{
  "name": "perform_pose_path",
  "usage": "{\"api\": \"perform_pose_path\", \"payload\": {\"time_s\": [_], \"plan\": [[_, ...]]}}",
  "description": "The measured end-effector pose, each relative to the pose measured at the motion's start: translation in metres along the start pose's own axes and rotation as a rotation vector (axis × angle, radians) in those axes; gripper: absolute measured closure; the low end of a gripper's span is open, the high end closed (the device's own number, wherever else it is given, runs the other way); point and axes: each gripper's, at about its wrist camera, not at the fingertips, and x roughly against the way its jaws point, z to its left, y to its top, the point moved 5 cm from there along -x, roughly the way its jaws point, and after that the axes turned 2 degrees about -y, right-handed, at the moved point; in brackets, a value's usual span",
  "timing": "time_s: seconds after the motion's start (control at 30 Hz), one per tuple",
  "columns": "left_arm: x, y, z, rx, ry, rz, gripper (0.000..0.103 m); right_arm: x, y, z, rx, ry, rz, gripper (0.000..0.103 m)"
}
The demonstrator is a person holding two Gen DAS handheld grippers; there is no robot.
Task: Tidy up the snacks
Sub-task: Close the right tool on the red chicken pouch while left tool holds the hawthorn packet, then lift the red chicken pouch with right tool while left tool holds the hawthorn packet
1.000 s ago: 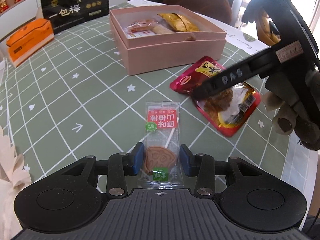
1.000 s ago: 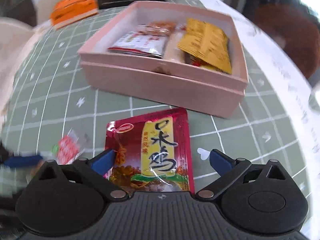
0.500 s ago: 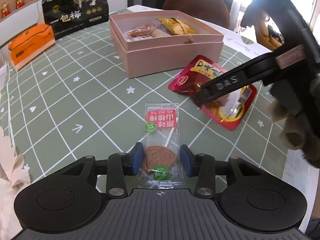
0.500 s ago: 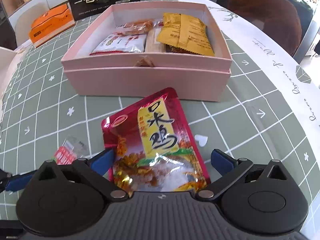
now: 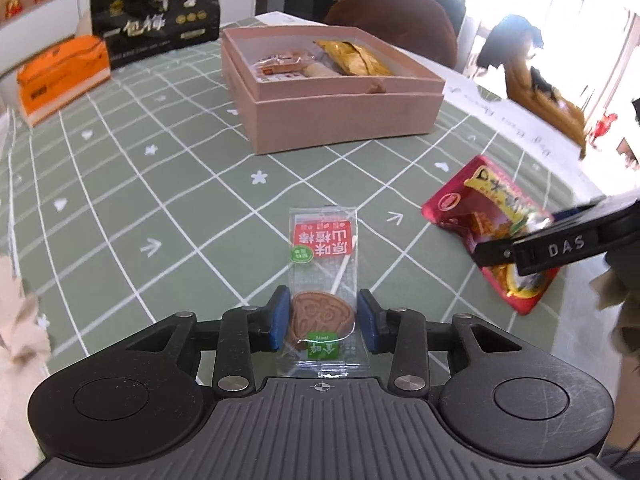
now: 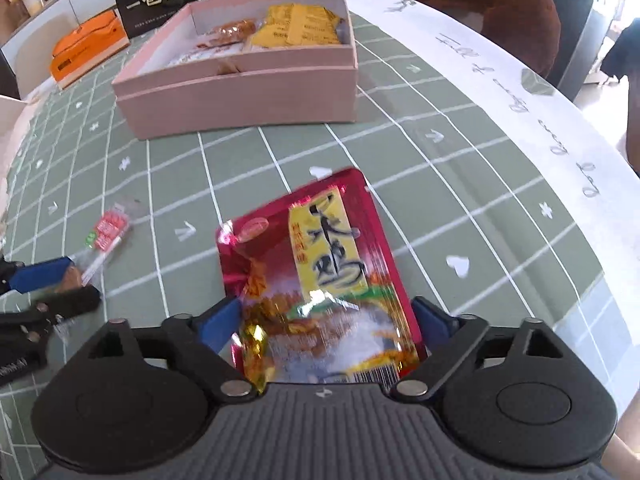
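Note:
A clear lollipop packet with a red label lies flat on the green checked cloth. My left gripper straddles its brown disc; the jaws are closing and the blue pads stand just off its edges. My right gripper is shut on the near end of a red chicken pouch, which buckles between the pads. In the left wrist view that red pouch tilts up off the cloth. The pink box stands open behind, with a yellow packet and other snacks inside.
An orange carton and a black bag stand at the far left of the table. A brown chair is behind the box. The cloth's white border marks the table's right edge.
The right gripper has closed on the red pouch and carried it to the right, lifting its end. The left jaws have narrowed around the lollipop, which has not moved.

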Motion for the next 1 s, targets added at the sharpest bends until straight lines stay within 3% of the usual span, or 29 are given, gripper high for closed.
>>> {"api": "perform_pose_path", "payload": {"time_s": [0.13,0.53,0.7,0.87,1.0], "plan": [[0.005,-0.003,0.006,0.069,-0.034,-0.007,0.062,-0.001,-0.004,-0.002,-0.035,-0.008,-0.015,0.001],[0.005,-0.005,0.003,0.066,-0.016,-0.012,0.061,-0.012,0.011,0.016,0.037,-0.001,-0.03,0.001],[0.005,-0.005,0.004,0.069,-0.023,-0.016,0.061,0.003,0.007,0.011,0.059,0.032,-0.028,0.024],[0.006,-0.007,0.004,0.054,-0.025,-0.022,0.061,0.021,0.004,0.003,0.022,0.074,-0.034,0.053],[0.006,-0.007,0.004,0.055,-0.028,-0.022,0.061,0.027,0.003,0.0,0.012,0.089,-0.03,0.054]]}}
